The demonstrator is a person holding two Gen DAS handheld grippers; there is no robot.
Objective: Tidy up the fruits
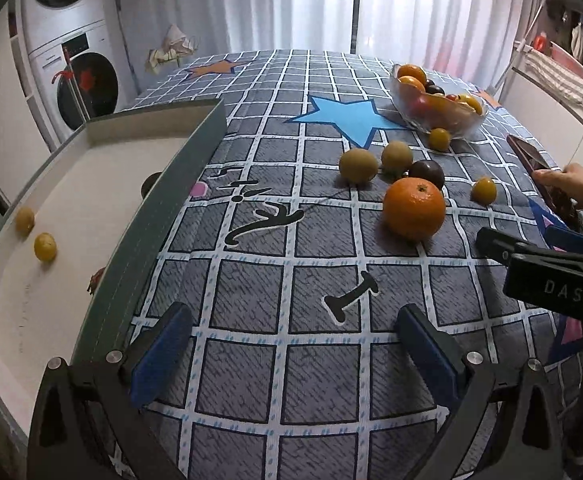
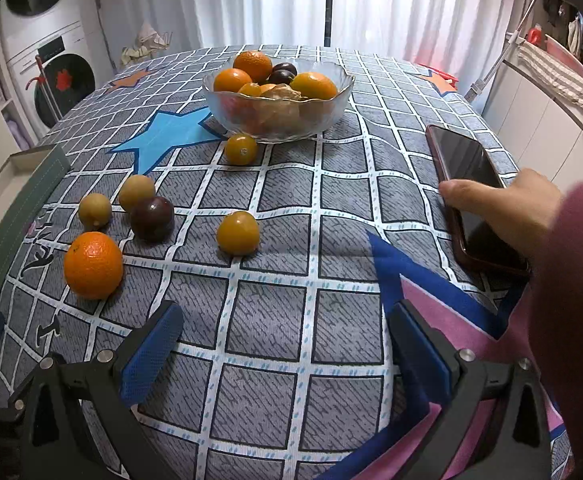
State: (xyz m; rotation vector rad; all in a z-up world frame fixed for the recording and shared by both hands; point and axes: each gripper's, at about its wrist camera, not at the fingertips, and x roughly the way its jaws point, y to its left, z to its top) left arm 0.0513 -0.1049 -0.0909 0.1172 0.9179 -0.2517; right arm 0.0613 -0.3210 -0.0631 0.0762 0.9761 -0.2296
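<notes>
Judging by how the fruit lies, the sorting is barely begun; two small yellow fruits sit in the shallow box at the left edge of the surface, with something dark and something reddish half hidden behind its wall, too obscured to name; the glass bowl at the far side holds oranges, dark plums and smaller pieces; loose between them lie an orange, a dark plum, two greenish-brown fruits and two small yellow-orange ones, one just beside the bowl; these six look still to be placed. The left gripper is spread wide and empty; the right gripper likewise, gaping over bare cloth; a hand rests on a phone at the right.
</notes>
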